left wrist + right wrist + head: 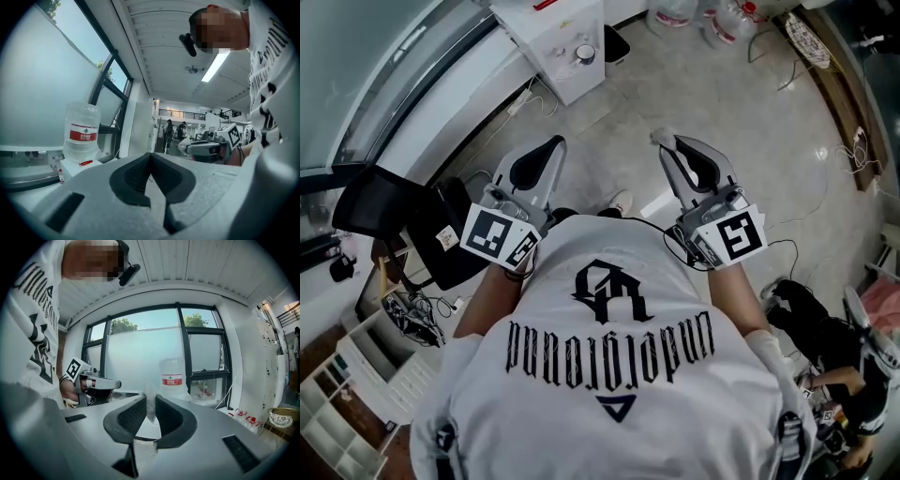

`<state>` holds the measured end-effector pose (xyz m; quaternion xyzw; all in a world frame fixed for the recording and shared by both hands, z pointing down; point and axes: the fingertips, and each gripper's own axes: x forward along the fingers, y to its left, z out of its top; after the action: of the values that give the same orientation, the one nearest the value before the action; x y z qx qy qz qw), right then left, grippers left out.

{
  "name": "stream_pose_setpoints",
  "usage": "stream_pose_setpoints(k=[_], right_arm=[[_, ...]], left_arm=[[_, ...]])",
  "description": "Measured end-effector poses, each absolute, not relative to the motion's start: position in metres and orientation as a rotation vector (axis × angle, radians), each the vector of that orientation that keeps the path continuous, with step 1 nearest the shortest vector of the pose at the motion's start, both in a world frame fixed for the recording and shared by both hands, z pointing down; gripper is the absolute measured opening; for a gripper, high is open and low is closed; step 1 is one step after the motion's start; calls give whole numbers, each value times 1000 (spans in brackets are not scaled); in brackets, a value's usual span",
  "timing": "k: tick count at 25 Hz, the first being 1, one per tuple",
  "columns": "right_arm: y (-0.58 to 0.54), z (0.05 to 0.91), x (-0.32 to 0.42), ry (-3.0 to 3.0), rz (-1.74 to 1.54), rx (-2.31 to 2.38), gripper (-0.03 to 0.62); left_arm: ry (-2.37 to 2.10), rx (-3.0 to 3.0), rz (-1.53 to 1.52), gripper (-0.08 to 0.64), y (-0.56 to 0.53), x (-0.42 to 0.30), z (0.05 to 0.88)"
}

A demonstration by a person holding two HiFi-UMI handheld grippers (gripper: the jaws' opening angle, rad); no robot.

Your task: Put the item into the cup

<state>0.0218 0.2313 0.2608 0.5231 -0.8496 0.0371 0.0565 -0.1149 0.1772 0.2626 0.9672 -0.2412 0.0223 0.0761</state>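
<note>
I stand on a tiled floor with both grippers held level in front of my chest. No cup shows in any view. My right gripper (670,142) (150,404) is shut on a small clear, whitish plastic item (150,391), which sticks up between its black pads and shows as a pale scrap at the tip (662,137). My left gripper (547,144) (150,157) is shut, its pad tips meeting with nothing between them. Each gripper appears in the other's view: the right gripper (206,148) and the left gripper (96,383).
A white water dispenser (567,47) with a bottle (82,131) (173,378) stands by the windows ahead. Spare water jugs (703,19) sit at the far wall. A black chair (394,211) and white shelves (356,375) are at my left, a seated person (834,375) at my right.
</note>
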Motion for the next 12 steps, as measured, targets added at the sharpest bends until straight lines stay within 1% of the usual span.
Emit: stream_pose_setpoints(k=[5, 12], right_arm=[[210, 268, 38, -2582, 145, 1550, 63], [186, 279, 40, -2529, 151, 1526, 63]], left_arm=[[-753, 2873, 104, 12, 163, -101, 271], [-745, 2872, 86, 12, 133, -97, 272]])
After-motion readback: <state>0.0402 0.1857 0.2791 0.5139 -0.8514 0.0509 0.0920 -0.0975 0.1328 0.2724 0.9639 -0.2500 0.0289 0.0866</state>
